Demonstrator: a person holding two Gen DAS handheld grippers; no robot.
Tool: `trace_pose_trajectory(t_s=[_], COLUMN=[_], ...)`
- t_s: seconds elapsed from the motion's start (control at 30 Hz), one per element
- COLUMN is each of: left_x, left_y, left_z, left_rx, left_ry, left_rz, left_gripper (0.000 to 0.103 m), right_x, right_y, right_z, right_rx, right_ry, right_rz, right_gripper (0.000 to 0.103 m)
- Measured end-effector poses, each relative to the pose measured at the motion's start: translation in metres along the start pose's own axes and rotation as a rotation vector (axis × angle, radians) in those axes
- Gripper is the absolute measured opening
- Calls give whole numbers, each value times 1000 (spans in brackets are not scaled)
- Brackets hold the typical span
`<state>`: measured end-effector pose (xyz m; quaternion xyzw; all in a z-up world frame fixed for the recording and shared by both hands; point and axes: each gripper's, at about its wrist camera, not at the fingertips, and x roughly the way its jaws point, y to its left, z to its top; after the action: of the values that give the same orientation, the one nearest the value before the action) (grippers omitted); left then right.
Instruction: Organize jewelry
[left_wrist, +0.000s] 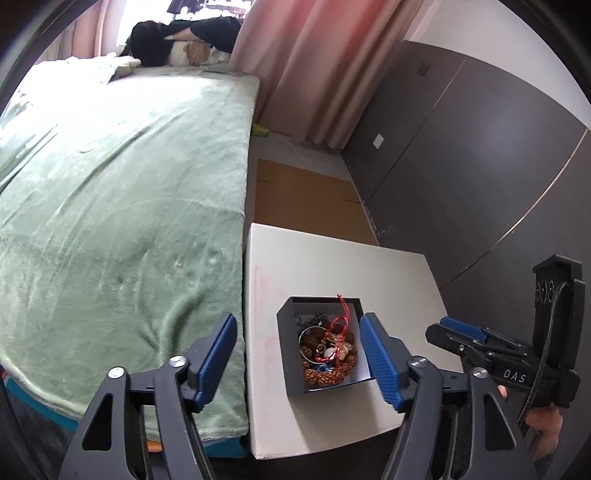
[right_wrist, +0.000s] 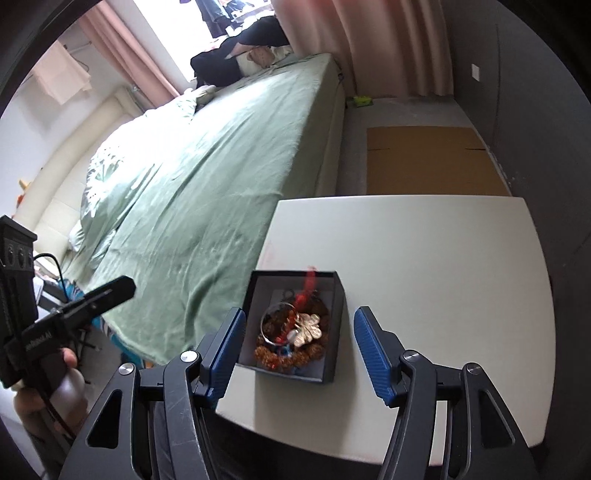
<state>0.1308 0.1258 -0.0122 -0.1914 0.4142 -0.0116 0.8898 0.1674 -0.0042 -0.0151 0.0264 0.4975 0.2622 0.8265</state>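
bed (left_wrist: 122, 206) with green blanket, left | left tool (left_wrist: 298, 360) fingers apart, nothing held | black box (right_wrist: 338, 321) of jewelry (right_wrist: 295, 338) on white table (right_wrist: 443, 266) | right tool (right_wrist: 299, 350) fingers apart, nothing held | left view only: "DAS" on right tool's body | right view only: cream headboard (right_wrist: 66, 166), silver leaf charm (right_wrist: 309, 328)

One white table (right_wrist: 424, 258) carries one dark open box (right_wrist: 339, 314), which sits near the table's left edge, toward its near side. Inside the box lies one tangled heap of jewelry (right_wrist: 291, 332); its pieces overlap too much to count, though one silver bangle (left_wrist: 308, 341), one red cord (left_wrist: 343, 314) and one pale leaf-shaped ornament (right_wrist: 312, 326) stand out. Two grippers show: one left gripper (left_wrist: 299, 354), one right gripper (right_wrist: 299, 350).
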Motion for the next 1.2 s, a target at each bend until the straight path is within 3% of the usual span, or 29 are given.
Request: trace_pose_trajectory(t_s=[0.2, 0.37, 0.47, 0.63, 0.73, 0.87, 1.2], left_x=[-16, -30, -39, -56, -67, -81, -113], left_y=[-14, -29, -40, -56, -66, -80, -92], left_z=[-10, -23, -32, -49, -60, -76, -113], left_rx=[33, 62, 80, 101, 115, 156, 200], left_ry=[-47, -66, -84, -112, -137, -164, -213], left_rz=[10, 21, 20, 14, 9, 17, 21], left_gripper=[82, 82, 85, 92, 101, 103, 103], right_x=[-26, -54, -71, -101, -119, -144, -181], right_y=[-16, -26, -31, -37, -37, -35, -19], right_z=[-19, -38, -50, -71, -84, -102, -139], right_rx=[36, 64, 78, 102, 109, 114, 89], right_ry=[-36, -84, -122, -177, -201, -260, -308], right_rz=[-19, -56, -70, -96, -107, -121, -141], right_gripper=[61, 62, 72, 75, 90, 103, 103])
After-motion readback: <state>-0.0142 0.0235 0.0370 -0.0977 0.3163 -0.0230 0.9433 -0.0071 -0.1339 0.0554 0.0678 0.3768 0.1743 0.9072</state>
